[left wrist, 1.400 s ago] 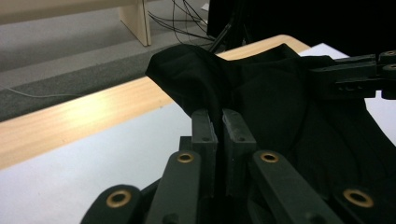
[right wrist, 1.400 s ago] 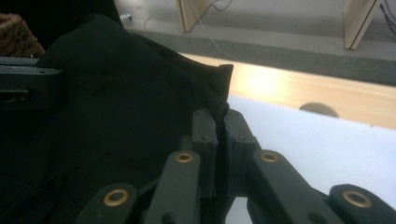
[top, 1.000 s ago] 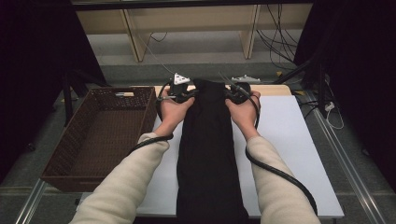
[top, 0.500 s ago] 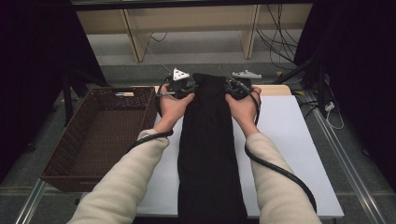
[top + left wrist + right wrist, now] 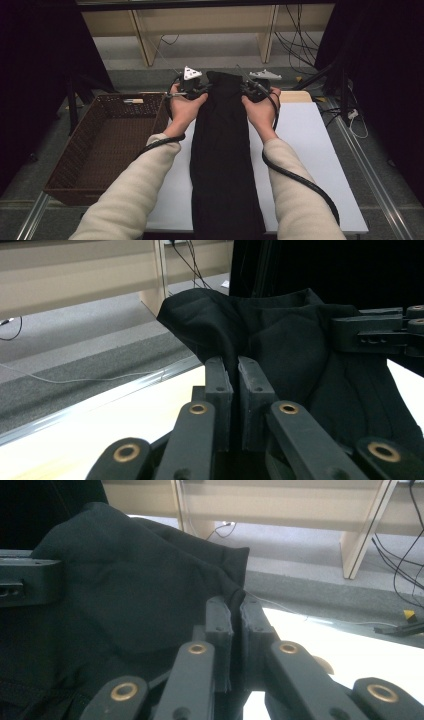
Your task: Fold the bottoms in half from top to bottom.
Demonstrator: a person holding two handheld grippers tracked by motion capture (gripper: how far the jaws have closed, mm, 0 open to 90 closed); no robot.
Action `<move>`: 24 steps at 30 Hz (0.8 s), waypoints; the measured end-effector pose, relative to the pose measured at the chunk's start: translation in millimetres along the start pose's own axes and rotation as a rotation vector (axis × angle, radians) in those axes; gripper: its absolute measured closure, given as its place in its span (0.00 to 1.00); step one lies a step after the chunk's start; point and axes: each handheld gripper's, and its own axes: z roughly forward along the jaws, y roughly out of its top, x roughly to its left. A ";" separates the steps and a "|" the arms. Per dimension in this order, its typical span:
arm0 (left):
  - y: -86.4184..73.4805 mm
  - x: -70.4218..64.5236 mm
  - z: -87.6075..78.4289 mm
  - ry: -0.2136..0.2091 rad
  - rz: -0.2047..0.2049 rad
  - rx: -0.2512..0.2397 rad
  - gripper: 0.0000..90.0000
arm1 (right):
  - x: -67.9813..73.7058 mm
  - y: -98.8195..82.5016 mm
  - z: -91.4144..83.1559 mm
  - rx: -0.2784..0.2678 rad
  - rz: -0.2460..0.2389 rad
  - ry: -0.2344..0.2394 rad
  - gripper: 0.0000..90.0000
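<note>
Black garment [image 5: 222, 160]: a long, narrow, folded length of dark cloth, lying lengthwise down the middle of the white tabletop [image 5: 310, 150]. Its far end is raised off the surface and stretched between the two claws; its near end runs to the tabletop edge between the person's sleeves.

Left claw [image 5: 197, 89]: clenched on the far left corner of the garment. In the left gripper view the cloth [image 5: 280, 345] passes between the two black jaws, which stand nearly together with the fabric pinched in the narrow gap.

Right claw [image 5: 250, 90]: clenched on the far right corner of the same garment. In the right gripper view the cloth edge [image 5: 140, 585] is caught between the jaws, a frayed thread hanging below them.

The two claws are level with each other, near the far edge of the tabletop, with the width of the garment between them.

Surroundings: a brown wicker basket [image 5: 75, 165] stands to the outer side of the left claw, just beside the tabletop. Cables [image 5: 300, 45] lie on the floor beyond the right claw.
</note>
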 end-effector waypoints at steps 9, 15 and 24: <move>7.9 0.3 -1.6 0.000 0.006 -0.015 0.94 | -0.1 5.1 -2.2 -0.022 -0.002 -0.006 0.94; 10.6 1.2 -2.2 -0.001 0.006 -0.020 0.94 | 0.4 9.2 -3.5 -0.034 -0.001 -0.007 0.94; 17.3 2.1 -4.0 -0.002 0.006 -0.035 0.94 | 1.8 15.4 -5.5 -0.052 -0.005 -0.013 0.94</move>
